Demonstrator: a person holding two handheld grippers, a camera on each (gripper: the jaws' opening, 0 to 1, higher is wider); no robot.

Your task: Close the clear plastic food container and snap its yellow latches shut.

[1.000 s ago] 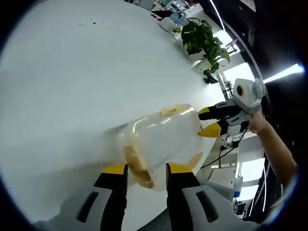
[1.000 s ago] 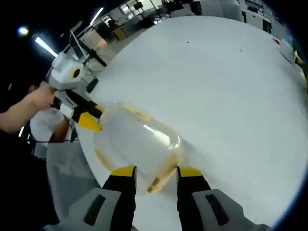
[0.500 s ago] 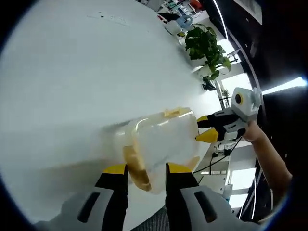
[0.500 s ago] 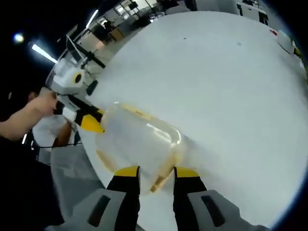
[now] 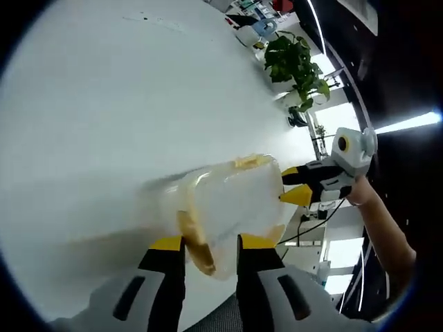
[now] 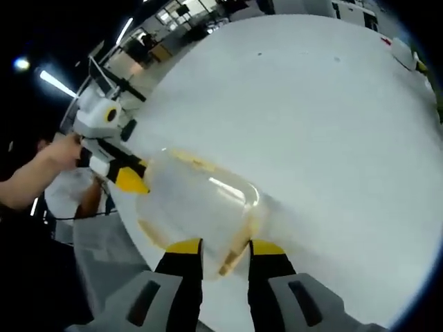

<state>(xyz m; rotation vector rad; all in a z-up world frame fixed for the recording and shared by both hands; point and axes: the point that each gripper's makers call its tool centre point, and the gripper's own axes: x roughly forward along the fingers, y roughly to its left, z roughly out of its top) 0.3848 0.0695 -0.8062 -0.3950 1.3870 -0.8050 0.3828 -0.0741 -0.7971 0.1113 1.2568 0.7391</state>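
**Both grippers clamp the container's ends**

The clear food container (image 5: 232, 204) lies on the white table (image 5: 104, 104). The left gripper (image 5: 205, 243) pinches one yellow end latch (image 5: 195, 242); the right gripper (image 6: 225, 246) pinches the opposite latch (image 6: 232, 254).

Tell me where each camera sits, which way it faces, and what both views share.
Left gripper view: rides the left gripper, facing along the container toward the right gripper and a forearm.
Right gripper view: rides the right gripper, facing the opposite way toward the left gripper and a hand.
Shared: container, white table.
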